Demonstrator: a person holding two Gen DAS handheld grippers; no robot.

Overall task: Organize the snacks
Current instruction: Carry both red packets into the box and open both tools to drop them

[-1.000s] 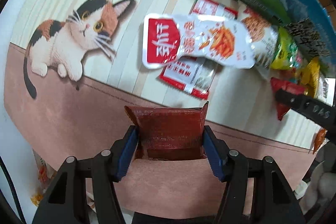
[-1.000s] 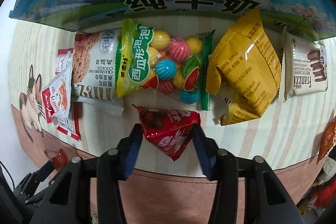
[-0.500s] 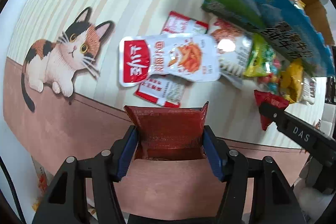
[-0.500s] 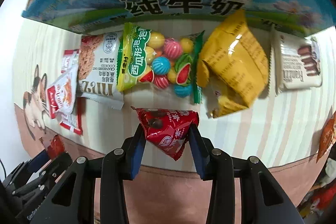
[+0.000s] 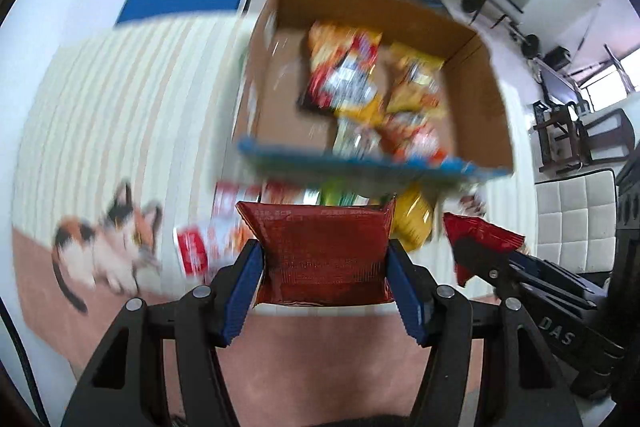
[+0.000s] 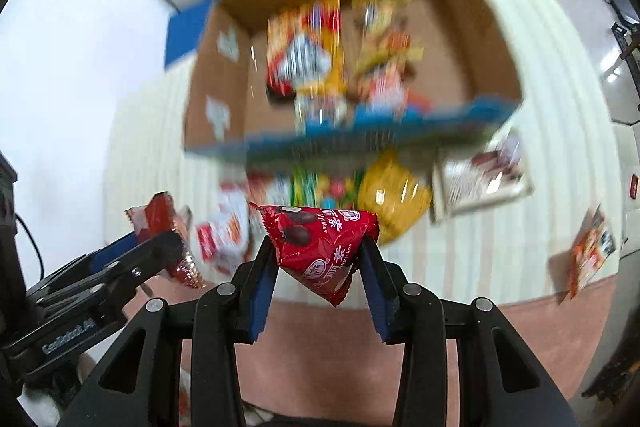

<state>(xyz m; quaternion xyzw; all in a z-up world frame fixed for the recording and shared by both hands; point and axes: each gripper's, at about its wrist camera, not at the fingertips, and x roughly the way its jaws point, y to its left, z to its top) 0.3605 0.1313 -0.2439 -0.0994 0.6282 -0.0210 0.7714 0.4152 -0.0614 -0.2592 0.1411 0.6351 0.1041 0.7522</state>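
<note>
**Two packets in grip, box in front**

While both packets hang clear of the counter (image 6: pixel 500 259), each sits pinched between a pair of pads. Left hand-held gripper (image 5: pixel 324 259) is clamped on the dark red foil packet (image 5: pixel 322 251), pads on its two side edges. Right hand-held gripper (image 6: pixel 320 259) is closed narrow on the red triangular snack bag (image 6: pixel 320 243), pads on its slanted sides.

Handling, judged: both light, soft, crinkly film, likely slippery; contents probably crushable. The flat packet takes an edge grip well. The triangular bag tapers downward, so it could slide out; a hold higher, near its top seam, looks safer.

Cardboard box (image 6: pixel 216 83) lies ahead of both, open, several snacks already inside. More packets lie on the counter by its near wall.

Hard to read: box contents and loose packets are motion-blurred, labels illegible. The lower edges of both held packets are hidden behind the fingers.
</note>
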